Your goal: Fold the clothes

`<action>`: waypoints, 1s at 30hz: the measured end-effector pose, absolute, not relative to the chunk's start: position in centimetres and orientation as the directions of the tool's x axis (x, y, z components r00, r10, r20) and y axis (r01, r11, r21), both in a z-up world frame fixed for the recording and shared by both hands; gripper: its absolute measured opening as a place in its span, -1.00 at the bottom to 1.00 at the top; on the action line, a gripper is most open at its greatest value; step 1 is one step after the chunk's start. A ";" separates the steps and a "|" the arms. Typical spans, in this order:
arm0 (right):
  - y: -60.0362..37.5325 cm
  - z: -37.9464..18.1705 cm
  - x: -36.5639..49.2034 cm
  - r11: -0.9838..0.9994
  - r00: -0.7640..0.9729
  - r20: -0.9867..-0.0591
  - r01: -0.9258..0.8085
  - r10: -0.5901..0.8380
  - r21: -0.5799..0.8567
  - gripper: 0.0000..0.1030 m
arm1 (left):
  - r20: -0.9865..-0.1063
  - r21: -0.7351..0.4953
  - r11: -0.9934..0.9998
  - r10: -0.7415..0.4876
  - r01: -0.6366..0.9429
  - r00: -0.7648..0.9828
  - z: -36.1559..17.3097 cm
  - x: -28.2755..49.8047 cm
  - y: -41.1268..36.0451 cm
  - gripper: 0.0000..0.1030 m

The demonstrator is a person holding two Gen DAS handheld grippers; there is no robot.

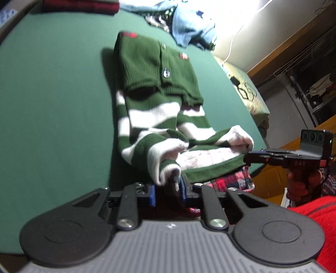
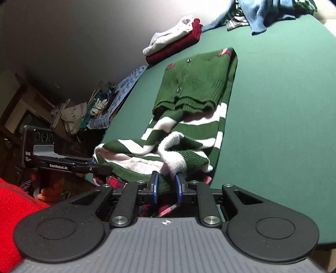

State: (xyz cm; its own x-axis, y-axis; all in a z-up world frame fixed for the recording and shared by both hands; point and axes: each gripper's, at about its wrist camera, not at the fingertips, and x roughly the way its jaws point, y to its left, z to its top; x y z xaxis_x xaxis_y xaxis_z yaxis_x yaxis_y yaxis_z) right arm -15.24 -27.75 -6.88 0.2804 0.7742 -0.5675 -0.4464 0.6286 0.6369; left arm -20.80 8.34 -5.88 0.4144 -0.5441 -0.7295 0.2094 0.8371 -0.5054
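Here the green-and-white striped cardigan (image 1: 159, 100) lies lengthwise on the green table (image 1: 52, 105), its solid green buttoned body toward the far edge and its striped part bunched at the near edge, where both tongs have hold of it. The left gripper (image 1: 168, 189) has its blue pads closed on a white-and-green cuff fold, and the right gripper (image 2: 166, 187) pinches green knit at the same near end; in each wrist view the other tool shows at the side, its tip touching the sweater's near end, so the two grips sit at opposite sides of that end. My reading is that the near end is about to be carried up and over toward the far edge. The risks follow from how the cloth lies: the sleeves are heaped loosely between the grips, so they may slide out or fall crooked as the end rises; each pinch seems to catch only a small fold, which thick knit could pull free of; and uneven lifting would skew the fold. A red plaid garment (image 1: 231, 180) lies under the near end at the table's edge and could be dragged along. Folded red and white clothes (image 2: 174, 46) and a blue heap (image 2: 260, 12) sit well apart by the far edge.
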 end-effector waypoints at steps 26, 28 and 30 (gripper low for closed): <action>-25.6 -3.9 -12.9 0.785 0.528 -0.583 -0.369 0.618 0.498 -0.79 | -0.717 -0.411 0.889 -0.452 0.202 0.530 -2.9 -16.8 7.9 -0.70; -25.3 -4.1 -12.6 0.802 0.544 -0.591 -0.357 0.596 0.479 -0.79 | -0.718 -0.421 0.887 -0.455 0.192 0.526 -3.2 -16.2 8.0 -0.70; -25.0 -4.4 -12.2 0.815 0.556 -0.598 -0.343 0.577 0.467 -0.79 | -0.720 -0.423 0.887 -0.454 0.187 0.524 -3.4 -15.8 7.9 -0.70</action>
